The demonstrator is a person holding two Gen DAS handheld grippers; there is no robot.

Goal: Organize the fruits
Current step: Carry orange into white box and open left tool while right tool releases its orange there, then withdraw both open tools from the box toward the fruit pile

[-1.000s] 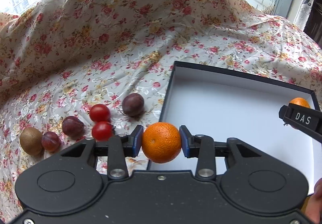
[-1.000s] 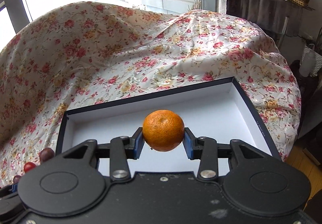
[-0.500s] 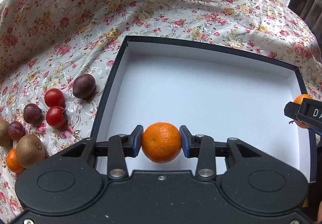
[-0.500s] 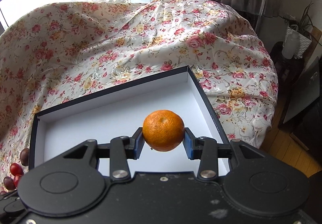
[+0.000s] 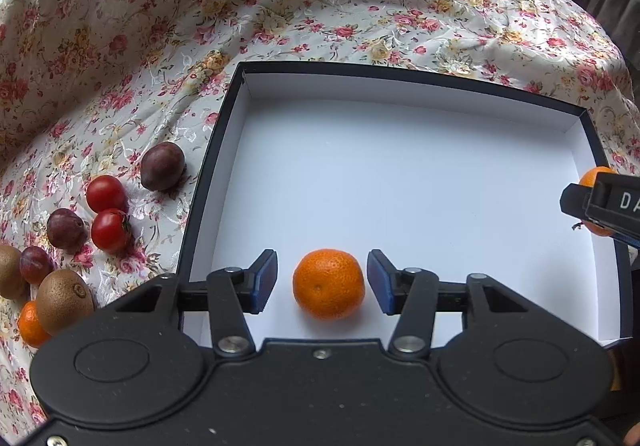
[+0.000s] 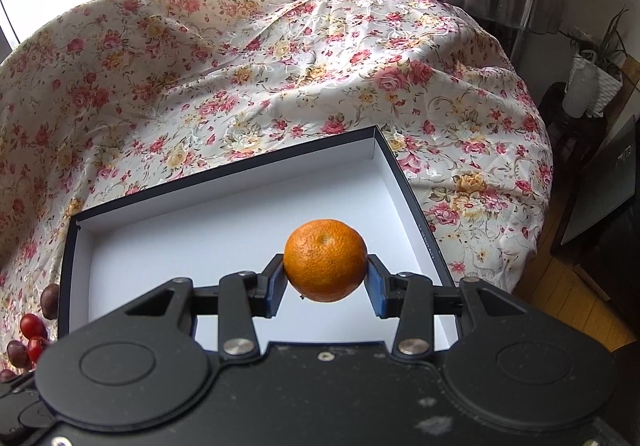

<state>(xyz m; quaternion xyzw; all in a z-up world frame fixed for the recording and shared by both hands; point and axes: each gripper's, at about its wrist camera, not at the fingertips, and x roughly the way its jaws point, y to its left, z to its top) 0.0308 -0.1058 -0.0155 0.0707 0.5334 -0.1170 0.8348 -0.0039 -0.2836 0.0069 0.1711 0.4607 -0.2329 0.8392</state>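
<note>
My left gripper [image 5: 322,282] is open, its blue pads standing apart on either side of an orange tangerine [image 5: 328,284] that rests on the white floor of the dark-rimmed box [image 5: 400,173], near its front edge. My right gripper [image 6: 326,286] is shut on a second tangerine [image 6: 325,260], held above the box [image 6: 224,221] near its right side. That gripper and its tangerine [image 5: 596,181] also show at the right edge of the left wrist view.
On the flowered cloth [image 5: 120,45] left of the box lie two tomatoes [image 5: 106,193], several dark plums [image 5: 162,165], two kiwis [image 5: 64,300] and another tangerine [image 5: 30,326]. Right of the table is wooden floor [image 6: 560,294] with dark furniture.
My left gripper moved over the box, lowered and opened, letting its tangerine go onto the box floor. My right gripper shifted a little right, still holding its tangerine.
</note>
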